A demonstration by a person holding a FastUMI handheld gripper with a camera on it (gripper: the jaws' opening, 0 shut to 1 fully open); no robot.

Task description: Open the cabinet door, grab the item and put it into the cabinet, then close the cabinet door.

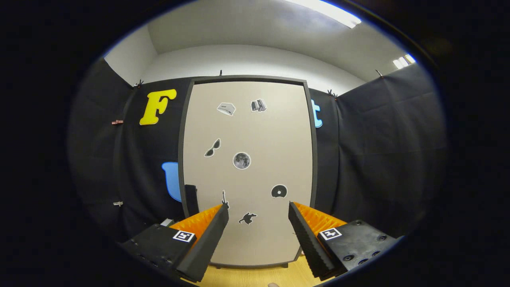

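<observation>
Gripper (258, 211) held spread wide, nothing between the fingers, aimed straight at the cabinet door (248, 171). Door closed, pale beige panel in a dark frame, standing upright on a wooden tabletop (259, 277) just ahead of the fingers. Dark handle (191, 198) low on the door's left edge, partly cut off behind the left finger. Small stickers scattered over the panel: sunglasses (212, 148), a moon disc (242, 160), a round disc (279, 191) further right, others too small to make out. Lower corners of the door hidden behind both fingers. Item to be stored: cannot tell where. Small pale grey object (167, 221) peeking out left of the left finger, mostly hidden, identity unclear. Black cloth wall (378, 151) left and right of the cabinet.
</observation>
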